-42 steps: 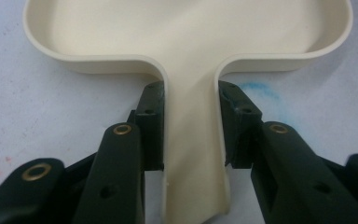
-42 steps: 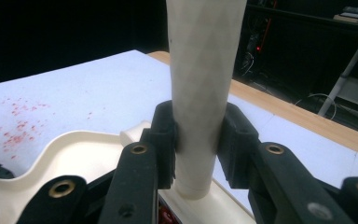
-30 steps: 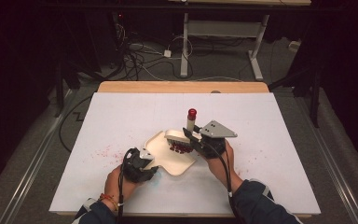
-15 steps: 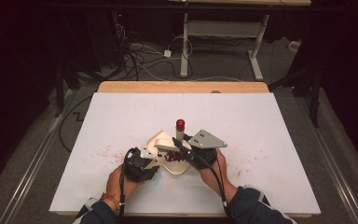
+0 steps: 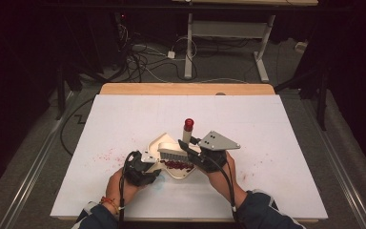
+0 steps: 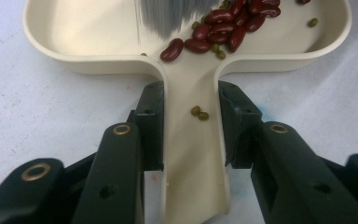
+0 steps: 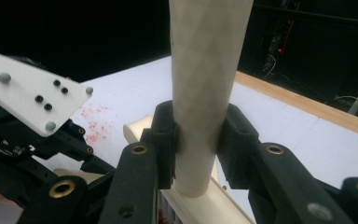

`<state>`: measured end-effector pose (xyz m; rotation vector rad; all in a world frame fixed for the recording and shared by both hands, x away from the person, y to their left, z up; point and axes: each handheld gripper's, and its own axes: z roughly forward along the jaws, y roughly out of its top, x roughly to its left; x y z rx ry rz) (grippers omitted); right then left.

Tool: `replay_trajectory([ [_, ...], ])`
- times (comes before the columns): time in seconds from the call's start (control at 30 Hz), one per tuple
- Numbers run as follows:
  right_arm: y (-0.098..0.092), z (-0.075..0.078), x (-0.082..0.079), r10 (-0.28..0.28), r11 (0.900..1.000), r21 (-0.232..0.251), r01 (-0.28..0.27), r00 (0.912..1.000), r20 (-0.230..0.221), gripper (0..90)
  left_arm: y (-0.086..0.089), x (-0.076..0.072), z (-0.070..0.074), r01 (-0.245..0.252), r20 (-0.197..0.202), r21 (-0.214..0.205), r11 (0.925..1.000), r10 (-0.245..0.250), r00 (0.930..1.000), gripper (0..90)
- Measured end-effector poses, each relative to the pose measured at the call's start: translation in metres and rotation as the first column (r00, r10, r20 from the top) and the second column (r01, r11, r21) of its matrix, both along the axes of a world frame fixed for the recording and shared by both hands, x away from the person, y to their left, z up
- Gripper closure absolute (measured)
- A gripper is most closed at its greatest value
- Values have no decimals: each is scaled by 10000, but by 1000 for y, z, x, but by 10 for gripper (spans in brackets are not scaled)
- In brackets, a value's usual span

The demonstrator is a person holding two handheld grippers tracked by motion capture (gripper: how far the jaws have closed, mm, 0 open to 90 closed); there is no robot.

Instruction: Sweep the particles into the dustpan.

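The left hand-held gripper (image 6: 191,140) clamps the cream dustpan's (image 6: 98,42) handle; kidney beans (image 6: 223,28) sit toward the pan's 1 o'clock. The right hand-held gripper (image 7: 198,144) grips the brush (image 5: 174,151) handle on the white surface (image 5: 267,124).

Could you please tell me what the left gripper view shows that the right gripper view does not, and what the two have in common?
The left gripper view alone shows red beans and small green ones lying in the dustpan, with the left tongs clamped on its handle. The right gripper view alone shows the right tongs clamped on the brush handle, plus the dark room behind. Both share the white table and the dustpan.
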<state>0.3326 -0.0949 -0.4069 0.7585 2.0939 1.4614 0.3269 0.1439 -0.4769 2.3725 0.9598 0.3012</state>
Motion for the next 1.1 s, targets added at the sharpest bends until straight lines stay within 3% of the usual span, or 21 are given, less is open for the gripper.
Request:
replay_trajectory([
  [0.27, -14, 12, 4, -97, 9990, 430, 86, 9997, 241, 706, 4, 0, 2, 101, -45, 55, 9999, -101, 9999, 634],
  [0.5, -43, 27, 8, -571, 9970, 555, 537, 9965, 611, 706, 17, -3, 4, 284, -11, 143, 9995, -284, 9996, 634],
  [0.83, -99, 26, 10, -1503, 9886, 19, 1503, 9876, 447, 707, 32, -10, 7, 679, -89, 360, 9970, -676, 9977, 634],
  [1.1, -120, 14, 2, -1620, 9857, -455, 1620, 9868, 41, 706, 23, -22, 10, 1202, -304, 453, 9917, -1189, 9924, 634],
])
